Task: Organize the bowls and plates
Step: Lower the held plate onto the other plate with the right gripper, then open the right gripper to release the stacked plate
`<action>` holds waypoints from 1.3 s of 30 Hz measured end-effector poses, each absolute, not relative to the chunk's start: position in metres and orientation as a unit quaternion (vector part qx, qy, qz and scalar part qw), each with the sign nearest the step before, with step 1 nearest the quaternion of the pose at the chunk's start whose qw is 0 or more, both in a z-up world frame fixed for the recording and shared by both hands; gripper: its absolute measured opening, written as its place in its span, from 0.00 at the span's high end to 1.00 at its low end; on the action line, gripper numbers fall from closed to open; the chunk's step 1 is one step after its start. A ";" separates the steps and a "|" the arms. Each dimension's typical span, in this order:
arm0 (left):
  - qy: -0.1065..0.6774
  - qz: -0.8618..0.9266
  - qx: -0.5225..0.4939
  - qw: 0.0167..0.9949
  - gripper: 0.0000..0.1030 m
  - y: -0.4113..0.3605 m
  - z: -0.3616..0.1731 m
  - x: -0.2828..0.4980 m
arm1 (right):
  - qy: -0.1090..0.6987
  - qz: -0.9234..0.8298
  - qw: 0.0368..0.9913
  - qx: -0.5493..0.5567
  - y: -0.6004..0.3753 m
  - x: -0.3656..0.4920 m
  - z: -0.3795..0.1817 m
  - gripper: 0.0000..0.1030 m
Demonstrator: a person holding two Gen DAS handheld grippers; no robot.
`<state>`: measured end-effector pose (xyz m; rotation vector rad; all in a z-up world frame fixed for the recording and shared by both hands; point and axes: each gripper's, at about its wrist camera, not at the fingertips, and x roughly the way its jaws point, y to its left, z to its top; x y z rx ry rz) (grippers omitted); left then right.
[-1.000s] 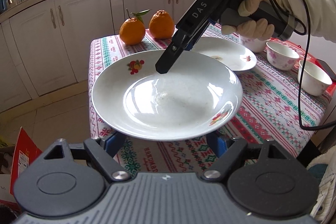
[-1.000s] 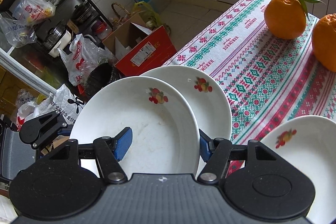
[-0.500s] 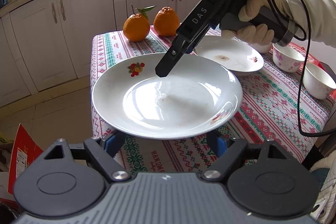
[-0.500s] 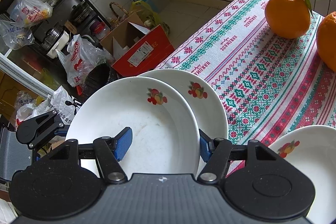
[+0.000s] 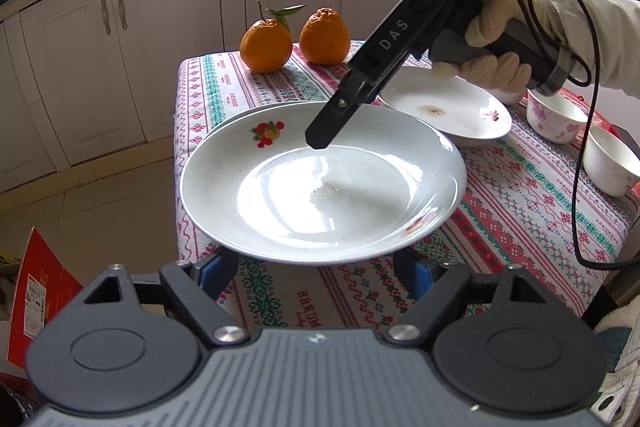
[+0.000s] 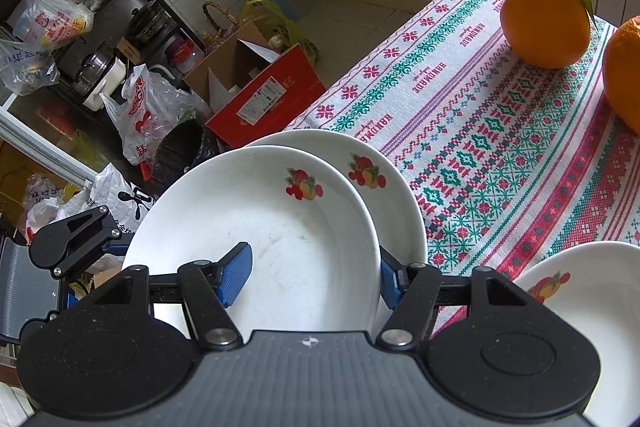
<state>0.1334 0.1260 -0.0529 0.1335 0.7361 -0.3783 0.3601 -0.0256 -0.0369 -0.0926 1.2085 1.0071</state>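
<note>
A white plate [image 5: 320, 183] hangs over the bench [image 5: 520, 203] edge. The right hand-held gripper [image 5: 320, 139] grips its far rim. Two oranges [image 5: 266, 45] sit behind, bowls [image 5: 554, 117] at right.

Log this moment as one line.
right gripper: shut on held plate rim | left gripper: open, beneath held plate | held plate: above lower plate | step: stacking plates

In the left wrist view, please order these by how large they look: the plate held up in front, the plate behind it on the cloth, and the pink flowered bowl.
1. Front plate, though being nearest enlarges it.
2. Rear plate.
3. Flowered bowl.
</note>
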 end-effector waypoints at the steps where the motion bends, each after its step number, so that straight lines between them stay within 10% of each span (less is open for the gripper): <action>1: 0.357 -0.184 0.066 0.914 0.18 0.126 -0.053 0.133 | 0.545 0.452 0.705 -0.042 -0.026 0.360 -0.037 0.32; 39: 0.342 -0.174 0.070 0.921 0.16 0.127 -0.054 0.134 | 0.534 0.410 0.738 -0.046 -0.052 0.333 -0.017 0.32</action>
